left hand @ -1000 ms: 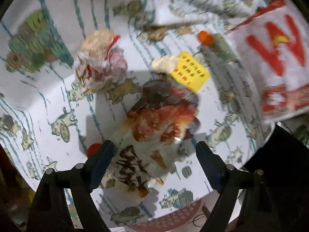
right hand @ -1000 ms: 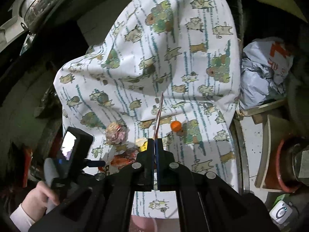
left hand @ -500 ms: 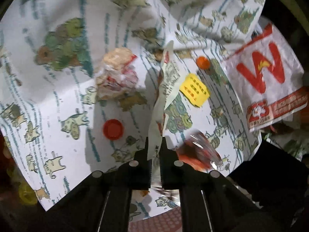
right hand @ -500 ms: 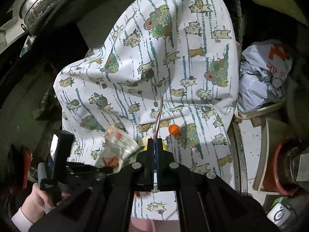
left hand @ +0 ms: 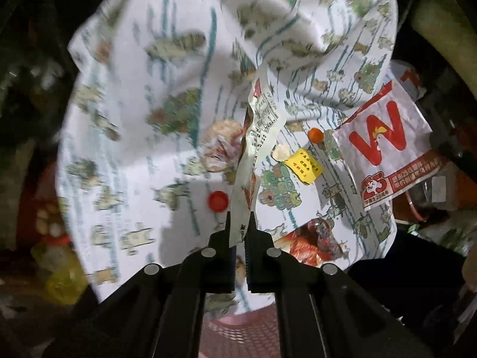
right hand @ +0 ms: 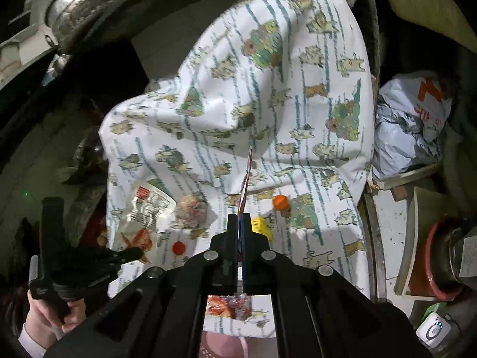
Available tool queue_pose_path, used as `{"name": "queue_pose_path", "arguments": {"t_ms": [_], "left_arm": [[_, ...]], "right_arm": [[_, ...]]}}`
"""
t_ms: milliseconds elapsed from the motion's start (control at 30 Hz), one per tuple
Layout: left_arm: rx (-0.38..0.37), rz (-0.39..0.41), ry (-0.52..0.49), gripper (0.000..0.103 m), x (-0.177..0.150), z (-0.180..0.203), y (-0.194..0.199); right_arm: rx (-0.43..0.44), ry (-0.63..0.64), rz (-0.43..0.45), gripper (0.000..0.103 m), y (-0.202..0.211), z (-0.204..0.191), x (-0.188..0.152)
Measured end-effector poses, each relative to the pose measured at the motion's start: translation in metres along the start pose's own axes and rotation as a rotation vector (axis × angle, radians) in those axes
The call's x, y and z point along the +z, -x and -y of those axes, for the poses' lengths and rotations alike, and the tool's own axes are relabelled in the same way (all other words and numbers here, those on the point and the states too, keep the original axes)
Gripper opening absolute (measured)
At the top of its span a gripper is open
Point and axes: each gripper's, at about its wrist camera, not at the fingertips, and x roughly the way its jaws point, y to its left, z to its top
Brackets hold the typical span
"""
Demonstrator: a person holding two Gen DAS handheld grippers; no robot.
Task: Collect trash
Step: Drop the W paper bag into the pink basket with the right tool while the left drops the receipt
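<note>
Jaws of the left gripper [left hand: 240, 223] have just closed on a printed wrapper [left hand: 262, 119], lifted clear of the cartoon-print cloth [left hand: 125, 149]; the right gripper [right hand: 239, 223] pinches a thin striped scrap [right hand: 246, 176]. Carrying stage; next needs a bin, none identifiable.

A matt printed cloth [left hand: 143, 137] with soft folds carries glossy, crinkled wrappers: a long pale wrapper [left hand: 256, 137] of shiny film, a red wrapper [left hand: 313, 241] of clear glinting plastic, and a crumpled paper wad [left hand: 220, 146]. The red cap [left hand: 218, 200] and orange cap [left hand: 315, 134] look like smooth plastic, the yellow note [left hand: 304, 166] is matt paper, and the white bag [left hand: 384, 152] is creased, faintly shiny. The fingers [left hand: 253, 229] are matt black plastic with bright metal pins.
</note>
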Motion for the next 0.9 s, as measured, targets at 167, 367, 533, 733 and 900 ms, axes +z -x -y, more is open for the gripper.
{"name": "queue_pose_path", "arguments": {"t_ms": [167, 367, 533, 733, 900], "left_arm": [[0.057, 0.057, 0.046, 0.004, -0.026, -0.004, 0.047], [0.037, 0.033, 0.124, 0.004, -0.075, 0.001, 0.084], [0.024, -0.034, 0.156, 0.004, -0.1, -0.007, 0.082], [0.049, -0.107, 0.188, 0.004, -0.122, -0.024, 0.067], [0.039, -0.15, 0.239, 0.004, -0.129, -0.04, 0.056]], "right_arm": [[0.046, 0.048, 0.041, 0.002, 0.028, -0.03, -0.011], [0.081, 0.111, 0.07, 0.002, 0.062, -0.068, -0.04], [0.09, 0.139, 0.057, 0.002, 0.081, -0.086, -0.073], [0.108, 0.188, -0.037, 0.002, 0.083, -0.104, -0.113], [0.079, 0.228, -0.181, 0.002, 0.06, -0.114, -0.143]]}}
